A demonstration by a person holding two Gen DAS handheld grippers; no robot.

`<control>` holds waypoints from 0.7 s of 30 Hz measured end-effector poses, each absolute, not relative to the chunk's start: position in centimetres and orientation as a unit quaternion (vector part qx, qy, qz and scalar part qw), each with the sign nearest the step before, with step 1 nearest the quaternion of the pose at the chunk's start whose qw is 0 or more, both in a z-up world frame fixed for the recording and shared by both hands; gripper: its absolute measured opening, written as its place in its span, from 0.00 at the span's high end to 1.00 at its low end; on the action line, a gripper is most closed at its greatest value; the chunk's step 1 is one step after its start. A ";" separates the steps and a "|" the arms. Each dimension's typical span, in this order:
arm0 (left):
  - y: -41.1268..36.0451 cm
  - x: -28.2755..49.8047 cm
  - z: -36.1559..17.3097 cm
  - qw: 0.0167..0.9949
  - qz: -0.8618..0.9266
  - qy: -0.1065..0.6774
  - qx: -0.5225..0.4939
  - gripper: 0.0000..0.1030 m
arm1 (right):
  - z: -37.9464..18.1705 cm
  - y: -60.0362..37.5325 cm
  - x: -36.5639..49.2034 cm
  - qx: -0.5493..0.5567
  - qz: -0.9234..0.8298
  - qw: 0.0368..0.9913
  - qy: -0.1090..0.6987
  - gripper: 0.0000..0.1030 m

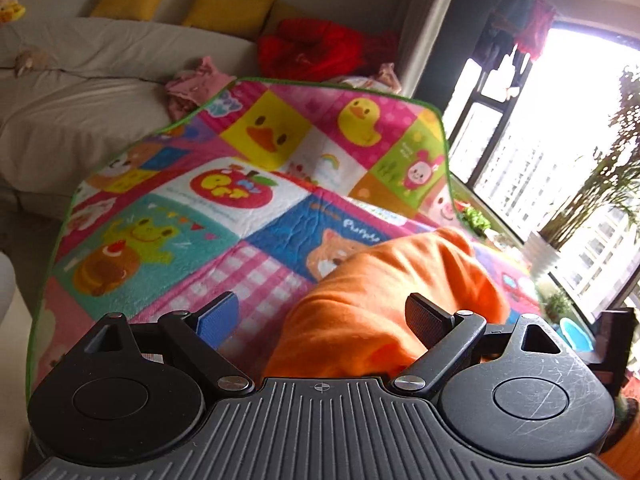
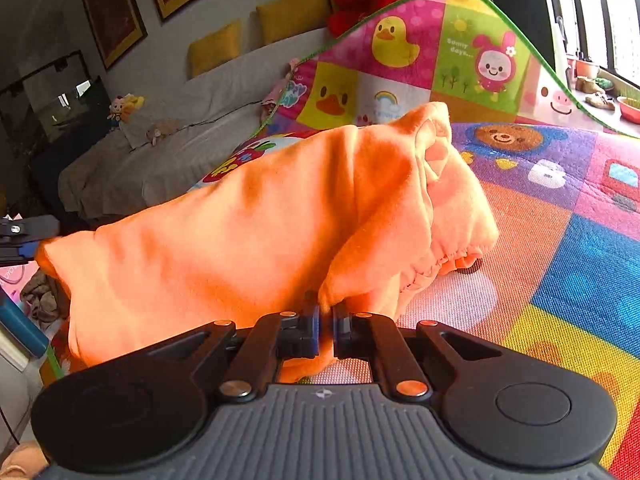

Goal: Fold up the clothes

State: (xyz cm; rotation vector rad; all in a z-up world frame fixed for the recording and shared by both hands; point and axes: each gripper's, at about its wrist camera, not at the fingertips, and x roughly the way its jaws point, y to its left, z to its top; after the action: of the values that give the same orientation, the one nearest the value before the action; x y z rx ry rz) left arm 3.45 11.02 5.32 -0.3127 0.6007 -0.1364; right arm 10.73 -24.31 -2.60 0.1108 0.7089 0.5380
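An orange garment (image 2: 248, 220) is lifted in a bunch above the colourful cartoon mat (image 2: 580, 248); its elastic cuff (image 2: 448, 264) hangs to the right. My right gripper (image 2: 326, 320) is shut on a fold of its near edge. In the left wrist view the same orange garment (image 1: 392, 280) lies heaped ahead and to the right on the mat (image 1: 200, 216). My left gripper (image 1: 320, 308) stands wide open, with cloth bulging between its fingers (image 1: 424, 320) and the pads not pressing on it. That gripper also shows at the left edge of the right wrist view (image 2: 18, 236), beside the garment's corner.
Behind the mat is a grey-covered sofa (image 1: 80, 92) with yellow cushions (image 1: 228, 6), a red garment (image 1: 312, 46) and pink clothes (image 1: 196, 84) on it. Tall windows (image 1: 532, 148) with potted plants (image 1: 476, 220) line the right. Framed pictures (image 2: 112, 12) hang on the wall.
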 end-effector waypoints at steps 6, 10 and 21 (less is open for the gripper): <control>9.9 5.5 0.8 0.926 -0.036 0.365 -0.086 0.13 | 1.2 -23.0 7.5 -0.061 0.263 0.930 0.250 0.72; 10.2 5.2 -0.2 0.923 -0.034 0.373 -0.089 0.12 | 3.3 -21.0 6.7 -0.099 0.286 0.932 0.199 0.43; 9.7 3.8 -1.2 0.920 -0.052 0.379 -0.086 0.12 | -1.3 -17.6 9.1 -0.150 0.312 0.898 0.273 0.31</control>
State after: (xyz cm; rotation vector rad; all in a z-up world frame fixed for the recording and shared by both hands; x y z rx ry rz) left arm 3.85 9.66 -1.19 -0.1766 0.7796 -0.1059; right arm 9.12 -17.58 -1.34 -0.3098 0.5662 0.6456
